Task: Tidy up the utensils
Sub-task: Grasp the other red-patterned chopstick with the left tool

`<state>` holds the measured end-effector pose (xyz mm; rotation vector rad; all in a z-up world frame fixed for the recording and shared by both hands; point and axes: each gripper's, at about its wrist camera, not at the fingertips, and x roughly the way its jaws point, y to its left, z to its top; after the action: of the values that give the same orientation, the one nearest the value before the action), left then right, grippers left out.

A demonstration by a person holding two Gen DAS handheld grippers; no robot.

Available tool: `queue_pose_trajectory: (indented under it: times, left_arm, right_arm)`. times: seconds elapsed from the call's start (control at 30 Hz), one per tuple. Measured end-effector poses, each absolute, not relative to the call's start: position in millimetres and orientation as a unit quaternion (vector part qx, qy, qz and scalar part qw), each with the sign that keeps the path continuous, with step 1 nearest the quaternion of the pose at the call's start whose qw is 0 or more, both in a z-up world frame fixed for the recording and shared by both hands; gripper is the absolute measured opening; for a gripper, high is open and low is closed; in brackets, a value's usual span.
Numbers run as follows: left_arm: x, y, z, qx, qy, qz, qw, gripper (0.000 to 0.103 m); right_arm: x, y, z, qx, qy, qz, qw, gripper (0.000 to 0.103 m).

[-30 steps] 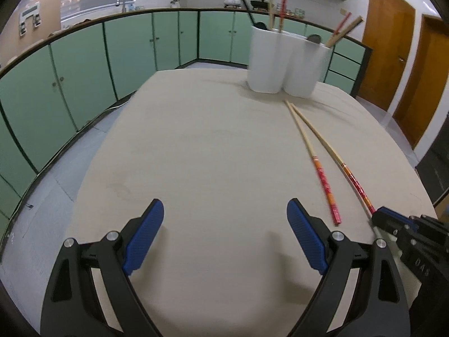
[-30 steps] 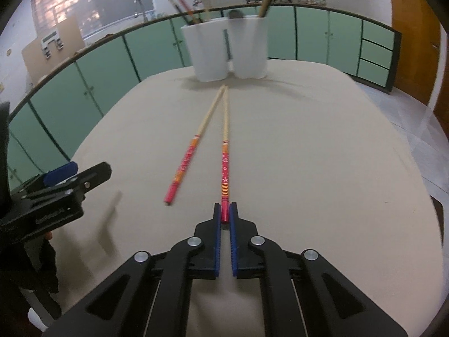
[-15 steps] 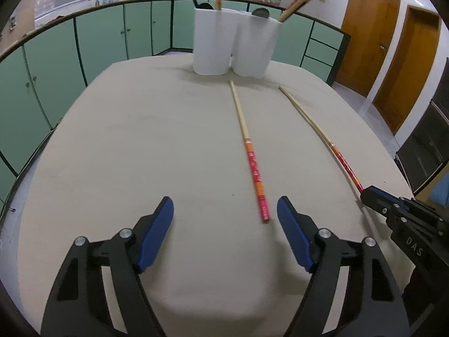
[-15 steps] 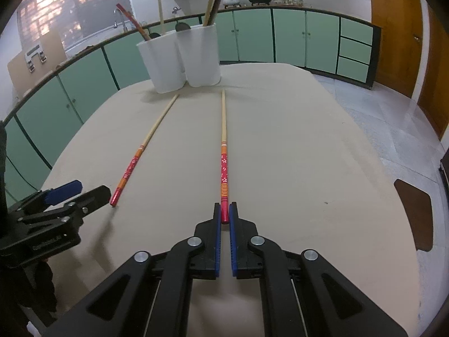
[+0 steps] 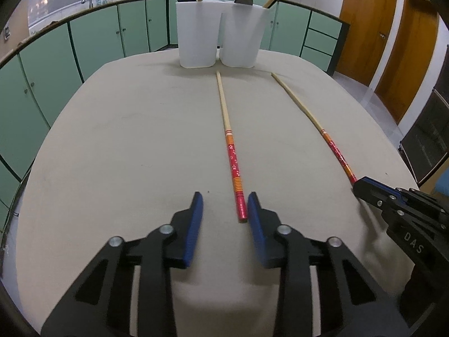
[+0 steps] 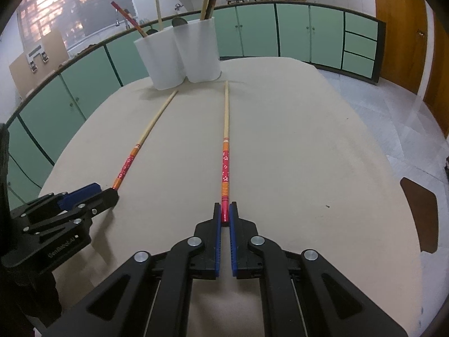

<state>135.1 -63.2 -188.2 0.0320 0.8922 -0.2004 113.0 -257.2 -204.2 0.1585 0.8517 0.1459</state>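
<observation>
Two long bamboo chopsticks with red and orange patterned ends lie on the beige table (image 5: 112,140). The left chopstick (image 5: 227,129) has its red end between the blue pads of my left gripper (image 5: 224,205), close to the right pad and clear of the left one; the jaws are closing. My right gripper (image 6: 225,210) is shut on the red end of the right chopstick (image 6: 225,140). In the left wrist view the right gripper (image 5: 362,184) shows at the right edge. Two white utensil holders (image 5: 196,33) stand at the table's far end.
The holders (image 6: 179,56) contain several chopsticks and spoons. Green cabinets (image 5: 92,42) run around the room, and wooden doors (image 5: 364,22) stand at the right. The table edge curves away to tiled floor (image 6: 393,112) on the right.
My left gripper slid right until the left chopstick's red end lay between its jaws, which narrowed a lot. The right gripper stayed shut on its chopstick and swung it away from the other one.
</observation>
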Motion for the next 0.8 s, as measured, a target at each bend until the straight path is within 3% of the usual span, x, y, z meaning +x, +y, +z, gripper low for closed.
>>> queue_pose_trajectory:
  times: [0.17,0.6,0.8]
  left_arm:
    - [134,-64,-188,0.011,0.43,-0.101,0.897,0.011]
    - [134,-62,-187,-0.003,0.432,-0.101,0.896,0.011]
    - [133,-61,-187,-0.01,0.432,-0.104,0.896,0.011]
  right_arm:
    - [110,-260,-203,0.083,0.414,0.086,0.902,0.01]
    - [105,-250,-203,0.038,0.412,0.09,0.906,0.021]
    - [110,-250,-203,0.046,0.412,0.093,0.905,0.021]
